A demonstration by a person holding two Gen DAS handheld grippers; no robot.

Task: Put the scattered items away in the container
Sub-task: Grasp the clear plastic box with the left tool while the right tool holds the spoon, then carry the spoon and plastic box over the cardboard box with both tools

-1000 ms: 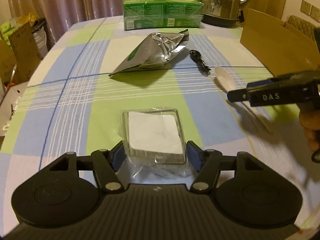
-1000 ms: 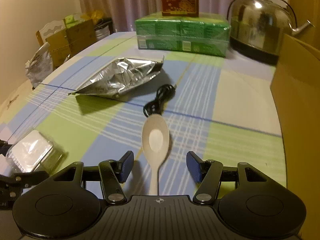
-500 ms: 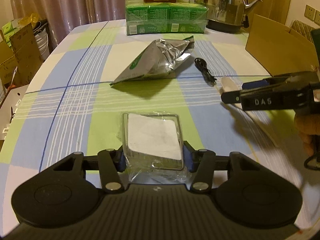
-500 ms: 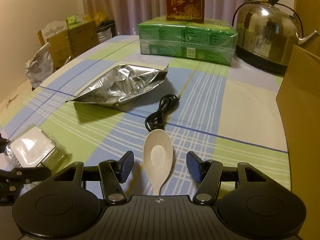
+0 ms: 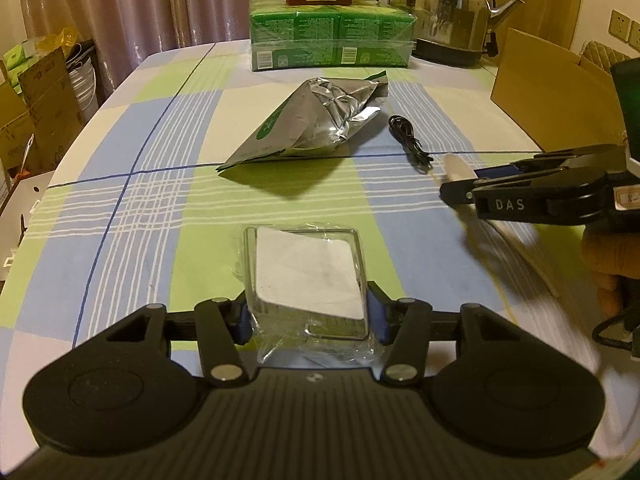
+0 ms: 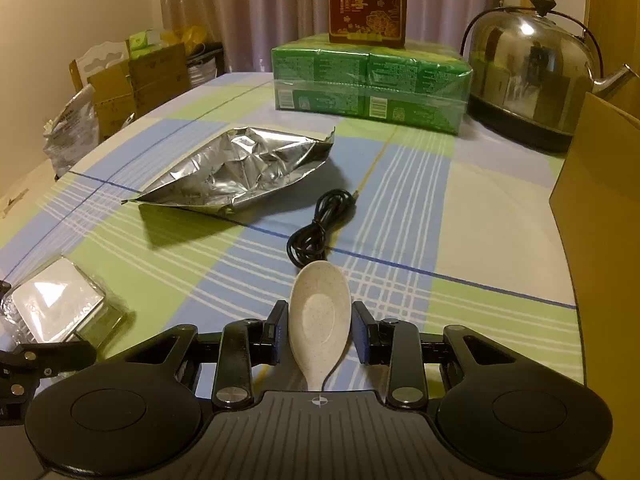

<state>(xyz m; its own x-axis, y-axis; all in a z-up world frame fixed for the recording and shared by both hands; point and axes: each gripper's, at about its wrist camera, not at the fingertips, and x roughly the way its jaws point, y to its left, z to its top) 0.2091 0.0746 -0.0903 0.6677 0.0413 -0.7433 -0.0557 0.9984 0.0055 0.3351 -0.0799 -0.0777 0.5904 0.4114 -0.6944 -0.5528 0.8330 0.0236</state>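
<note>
My left gripper (image 5: pixel 307 315) is shut on a plastic-wrapped white pack (image 5: pixel 306 270), held tilted just above the checked tablecloth. The pack also shows at the left of the right wrist view (image 6: pixel 60 304). My right gripper (image 6: pixel 320 334) has closed on the bowl of a speckled white spoon (image 6: pixel 320 320); the spoon's tip shows past the gripper in the left wrist view (image 5: pixel 458 168). A crumpled silver foil bag (image 5: pixel 316 120) (image 6: pixel 244 168) and a coiled black cable (image 5: pixel 408 142) (image 6: pixel 320 228) lie on the table. The open cardboard box (image 5: pixel 552 92) (image 6: pixel 600 216) stands at the right.
A green shrink-wrapped carton pack (image 6: pixel 370 82) with a red box (image 6: pixel 366 0) on top stands at the table's far end, beside a steel kettle (image 6: pixel 528 80). Cardboard boxes and bags (image 5: pixel 36 108) crowd the floor to the left.
My left gripper has closed on the wrapped pack and lifted it, tilting it. My right gripper has moved forward along the spoon and closed on its bowl.
</note>
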